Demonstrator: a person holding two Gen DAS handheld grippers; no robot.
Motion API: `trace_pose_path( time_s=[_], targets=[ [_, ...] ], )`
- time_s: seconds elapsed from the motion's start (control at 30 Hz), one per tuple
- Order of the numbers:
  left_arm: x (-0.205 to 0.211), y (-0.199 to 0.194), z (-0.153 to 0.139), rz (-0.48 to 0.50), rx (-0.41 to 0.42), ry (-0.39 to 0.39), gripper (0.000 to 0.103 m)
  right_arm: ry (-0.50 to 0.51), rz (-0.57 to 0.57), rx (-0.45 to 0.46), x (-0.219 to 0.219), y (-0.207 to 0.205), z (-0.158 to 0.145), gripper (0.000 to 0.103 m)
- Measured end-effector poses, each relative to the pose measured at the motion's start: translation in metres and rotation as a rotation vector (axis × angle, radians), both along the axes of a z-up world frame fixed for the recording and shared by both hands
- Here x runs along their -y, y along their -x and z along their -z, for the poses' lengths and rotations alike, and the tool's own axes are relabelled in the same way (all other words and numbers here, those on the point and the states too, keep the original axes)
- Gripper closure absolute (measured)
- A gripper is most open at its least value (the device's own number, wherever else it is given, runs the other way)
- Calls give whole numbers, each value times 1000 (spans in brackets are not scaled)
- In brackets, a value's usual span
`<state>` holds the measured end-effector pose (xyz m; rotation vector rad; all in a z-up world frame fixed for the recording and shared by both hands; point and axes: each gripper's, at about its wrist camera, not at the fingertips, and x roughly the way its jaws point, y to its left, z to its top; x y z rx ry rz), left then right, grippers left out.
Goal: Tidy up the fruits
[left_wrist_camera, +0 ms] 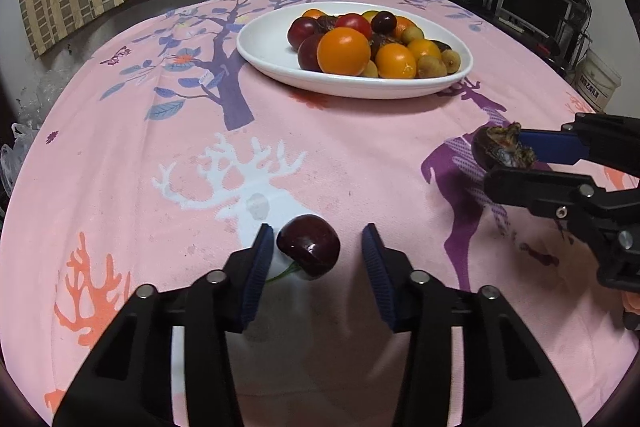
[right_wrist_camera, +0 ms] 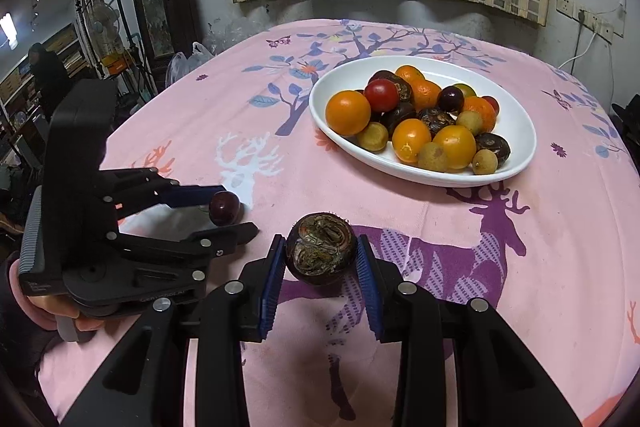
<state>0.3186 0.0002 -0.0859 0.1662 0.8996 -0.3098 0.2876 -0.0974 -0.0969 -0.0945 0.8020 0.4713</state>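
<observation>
Your left gripper (left_wrist_camera: 318, 247) sits low over the near edge of the bench (left_wrist_camera: 120, 187), its fingers apart around a dark red cherry (left_wrist_camera: 309, 245) that rests on the pink cloth — the left pad looks just at the fruit, the right pad stands clear. Your right gripper (right_wrist_camera: 320, 259) is clamped on a dark, rough-topped round fruit (right_wrist_camera: 321, 249), both blue pads touching its sides. Toward the far edge of the bench, the white plate (right_wrist_camera: 516, 115) holds a heap of oranges, small red, dark and yellow-green fruits.
</observation>
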Motion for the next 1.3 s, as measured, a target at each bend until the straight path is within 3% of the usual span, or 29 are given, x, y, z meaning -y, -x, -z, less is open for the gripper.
trace_pose_path(
  time_s=[0.07,0.2,0.33,0.5,0.67,0.73,0.77,0.8,0.87,1.0,1.1,1.3],
  targets=[
    [1,1,0,2,1,1,73,0,4,5,0,1,-1,67],
    [0,2,-4,-13,5,1,74,-14,8,14,3,1,-5,67],
    [3,-9,-37,-14,54,47,74,-54,39,63,17,-10,-22,67],
    [31,-76,-82,-25,112,69,74,-87,192,157,50,-63,-45,67],
    [60,-148,-82,-74,102,52,74,-59,224,181,62,-116,-32,66],
    [63,-162,-75,-121,85,19,61,-61,229,179,62,-125,-26,47],
    [61,-163,-73,-156,72,2,32,-46,238,190,60,-123,-27,19],
    [60,-159,-74,-182,76,-12,13,-33,247,202,60,-115,-30,10],
    [54,-137,-84,-215,147,-55,6,-29,217,188,60,-100,-37,7],
    [39,-74,-99,-187,206,-79,4,-3,170,236,59,-38,-53,4],
    [25,-23,-99,-196,200,-61,4,0,155,262,61,6,-55,3],
    [0,53,-87,-239,187,12,4,10,184,273,70,67,-33,3]
  ],
)
